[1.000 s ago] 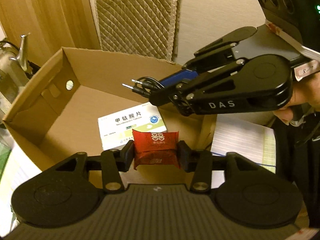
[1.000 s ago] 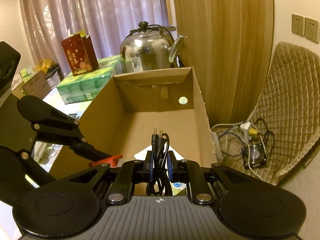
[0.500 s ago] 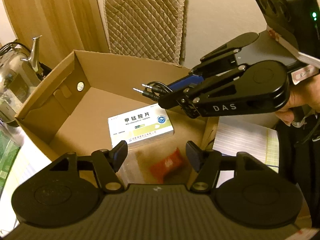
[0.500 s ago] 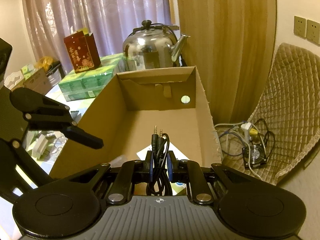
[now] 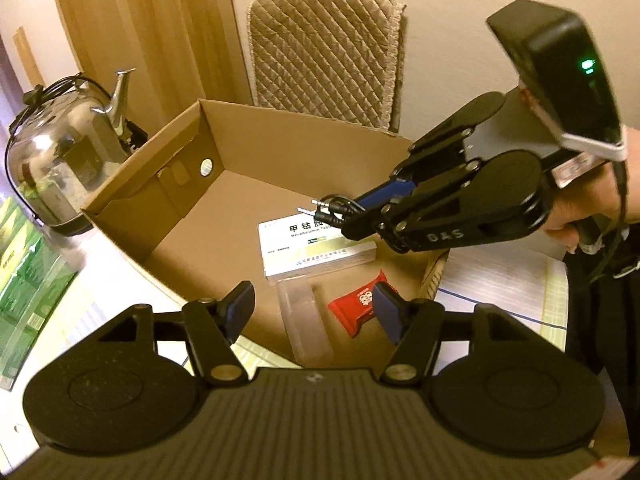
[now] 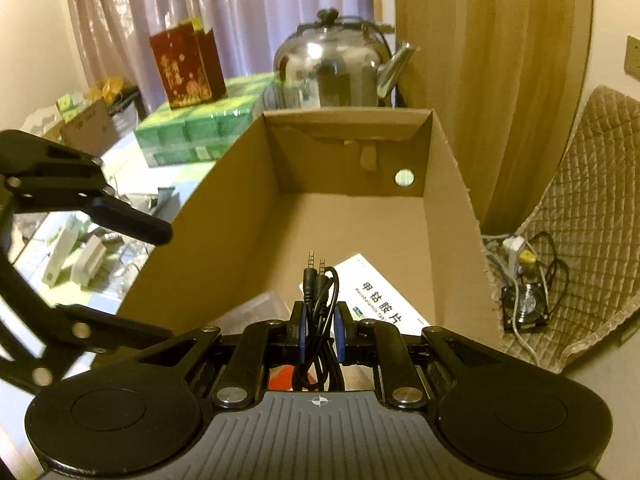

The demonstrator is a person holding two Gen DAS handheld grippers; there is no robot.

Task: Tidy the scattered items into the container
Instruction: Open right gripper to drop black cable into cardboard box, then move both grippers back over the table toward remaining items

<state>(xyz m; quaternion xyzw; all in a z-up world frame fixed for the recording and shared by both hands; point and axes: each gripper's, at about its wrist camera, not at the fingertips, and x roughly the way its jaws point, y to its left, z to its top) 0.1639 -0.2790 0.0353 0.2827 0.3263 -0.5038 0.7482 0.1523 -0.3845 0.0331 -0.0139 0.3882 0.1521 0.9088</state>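
Cluttered worktop, kettle behind cardboard box. Right claw pinches coiled audio cable above box; left claw spread, empty, red packet lying below. Risk: loose loops snag fingers on release.

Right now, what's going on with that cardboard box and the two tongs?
A person is tidying loose items into the cardboard box. The right tongs are shut on a coiled black audio cable and hold it over the box. The left tongs are open and empty above the near edge. Inside lie a white medicine box, a red packet and a clear plastic case.
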